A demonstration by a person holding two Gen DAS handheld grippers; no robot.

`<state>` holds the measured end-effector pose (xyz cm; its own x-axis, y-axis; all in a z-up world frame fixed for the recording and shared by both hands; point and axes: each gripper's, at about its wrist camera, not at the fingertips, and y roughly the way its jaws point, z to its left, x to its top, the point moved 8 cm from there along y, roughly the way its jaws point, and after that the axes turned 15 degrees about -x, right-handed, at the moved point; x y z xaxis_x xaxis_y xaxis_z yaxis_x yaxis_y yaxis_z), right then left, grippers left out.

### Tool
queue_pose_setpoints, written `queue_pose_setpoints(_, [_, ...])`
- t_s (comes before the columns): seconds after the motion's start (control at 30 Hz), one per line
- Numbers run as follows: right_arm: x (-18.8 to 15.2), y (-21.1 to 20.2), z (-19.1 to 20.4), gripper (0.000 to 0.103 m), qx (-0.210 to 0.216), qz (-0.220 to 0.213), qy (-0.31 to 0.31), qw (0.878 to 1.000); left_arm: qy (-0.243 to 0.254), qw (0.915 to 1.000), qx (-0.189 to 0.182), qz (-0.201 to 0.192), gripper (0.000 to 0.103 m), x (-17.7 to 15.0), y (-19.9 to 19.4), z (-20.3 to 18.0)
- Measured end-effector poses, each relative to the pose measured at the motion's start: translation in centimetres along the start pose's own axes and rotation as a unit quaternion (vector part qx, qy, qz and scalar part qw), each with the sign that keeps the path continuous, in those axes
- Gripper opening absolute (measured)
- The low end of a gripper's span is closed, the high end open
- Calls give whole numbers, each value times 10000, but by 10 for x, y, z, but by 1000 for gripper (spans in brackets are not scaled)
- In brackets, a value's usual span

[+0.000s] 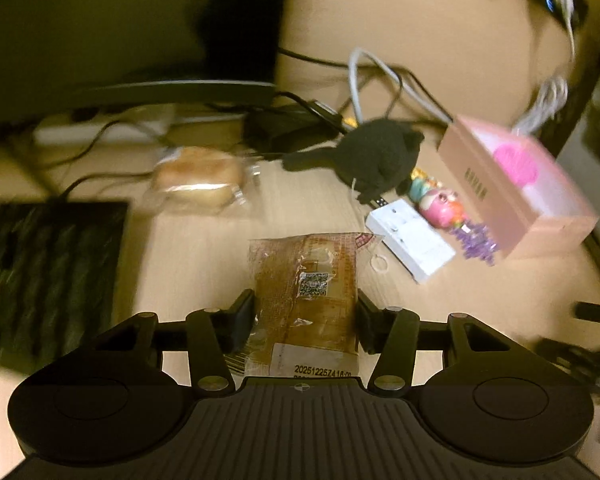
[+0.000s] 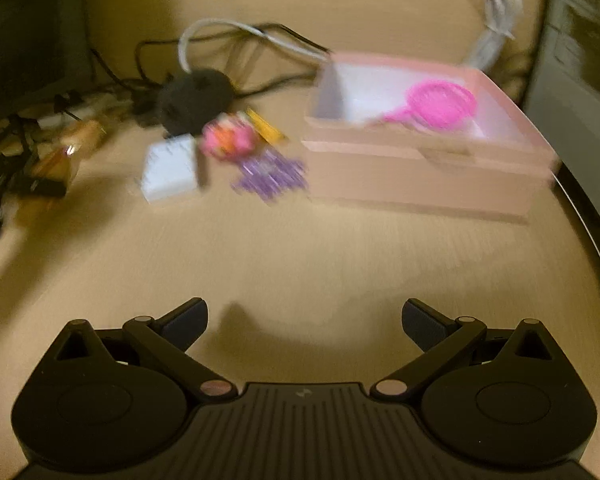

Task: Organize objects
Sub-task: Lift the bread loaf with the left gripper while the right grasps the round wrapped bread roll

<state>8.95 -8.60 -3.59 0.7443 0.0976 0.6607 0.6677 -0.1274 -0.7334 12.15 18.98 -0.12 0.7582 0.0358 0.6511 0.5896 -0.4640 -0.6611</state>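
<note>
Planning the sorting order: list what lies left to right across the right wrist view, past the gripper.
Wrapped bread → white block → pink round toy → purple trinket → pink box holding a pink brush.

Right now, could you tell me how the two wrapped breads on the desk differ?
The brown packaged bread sits between the left gripper's jaws; the pale round bun lies untouched farther back, near the cables. The brown bread is long, with a printed wrapper and QR code; the bun's wrapper looks clear. Both are sealed in plastic.
</note>
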Motion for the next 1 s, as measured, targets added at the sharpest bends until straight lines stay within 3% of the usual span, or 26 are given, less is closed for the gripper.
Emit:
queue_pose_setpoints(0.2, [55, -3, 72, 103, 643, -423, -358, 9964, -709, 9957, 265, -541, 55, -19, -64, 25])
queue_pose_setpoints(0.53, [122, 14, 222, 103, 1247, -963, -635, 9855, -1000, 9905, 462, -822, 55, -51, -141, 56])
queue_pose_setpoints(0.83, [156, 69, 295, 101, 1085, -638, -511, 9907, -1253, 9871, 477, -871, 55, -76, -164, 72])
queue_pose_setpoints(0.9, [157, 80, 297, 89, 1211, -358, -514, 9907, -1284, 9867, 447, -895, 55, -77, -166, 74])
queue_pose_setpoints(1.0, [152, 78, 289, 82, 1384, -139, -473, 9891, -1364, 9858, 332, -922, 55, -77, -163, 75])
